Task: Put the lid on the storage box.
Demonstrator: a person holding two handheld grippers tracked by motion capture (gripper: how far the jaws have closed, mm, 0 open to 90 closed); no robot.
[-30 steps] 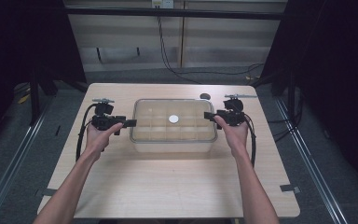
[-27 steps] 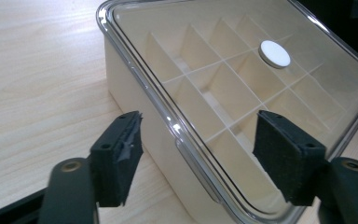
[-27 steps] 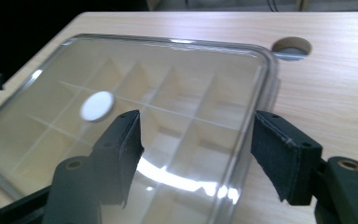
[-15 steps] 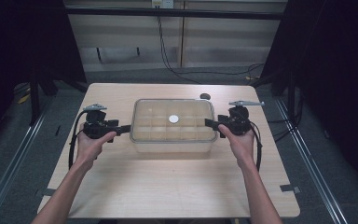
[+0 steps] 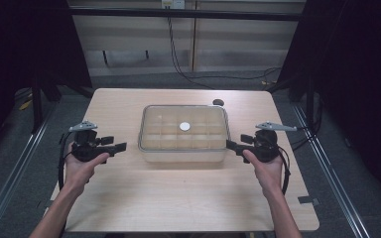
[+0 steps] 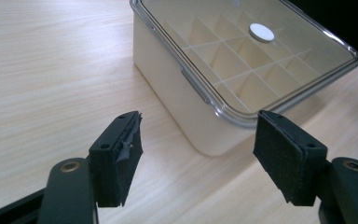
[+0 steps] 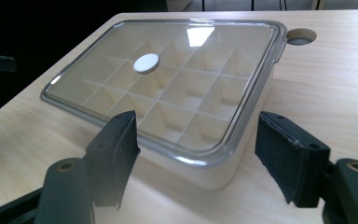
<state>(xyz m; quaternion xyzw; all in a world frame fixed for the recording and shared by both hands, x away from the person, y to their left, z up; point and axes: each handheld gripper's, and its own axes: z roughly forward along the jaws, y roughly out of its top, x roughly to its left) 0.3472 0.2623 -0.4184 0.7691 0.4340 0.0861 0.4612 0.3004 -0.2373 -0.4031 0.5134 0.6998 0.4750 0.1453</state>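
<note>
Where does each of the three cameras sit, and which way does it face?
High view: above the person's side, looking forward and down on the table; forearms, left gripper, right gripper.
Left gripper view: on that gripper, facing the box past open jaws.
Right gripper view: on that gripper, facing the box's other end past open jaws.
All share the box and the white disc on its lid.

Light wooden table with a round cable hole; grey carpeted floor; pale panelled wall behind; black cables trailing; dark curtains at both sides.
</note>
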